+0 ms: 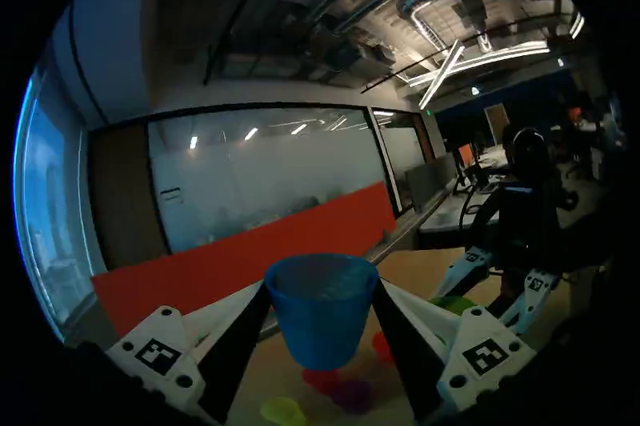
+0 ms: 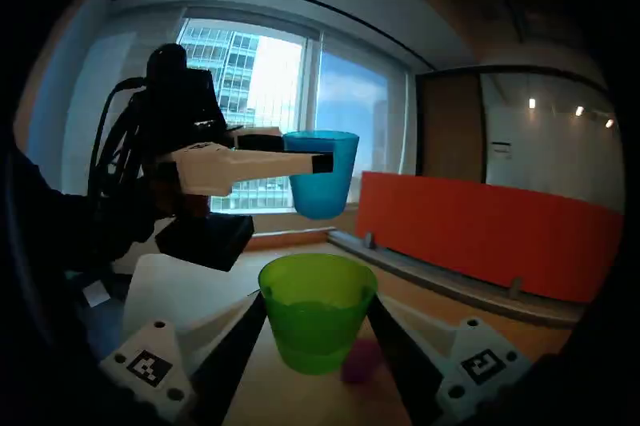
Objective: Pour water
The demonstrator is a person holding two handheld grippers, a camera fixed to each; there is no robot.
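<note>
Office with windows, wooden surface (image 1: 412, 262), left gripper (image 1: 322, 288) clamped on one blue cup (image 1: 320, 314), right gripper (image 2: 316, 298) clamped on one green cup (image 2: 318, 314), one purple cup (image 2: 362, 358) on the surface.

You are working with two grippers, one left gripper (image 1: 322, 298) and one right gripper (image 2: 316, 306), and each carries two square markers (image 1: 158, 356), one per finger, which makes four in all. Count two cups: one blue cup (image 1: 322, 322) and one green cup (image 2: 316, 318). On the table (image 1: 416, 262), the left gripper view lets you count four small coloured pieces: one yellow-green piece (image 1: 282, 410), one purple piece (image 1: 354, 396) and two red pieces (image 1: 320, 379), all too blurred for you to tell their kind.
</note>
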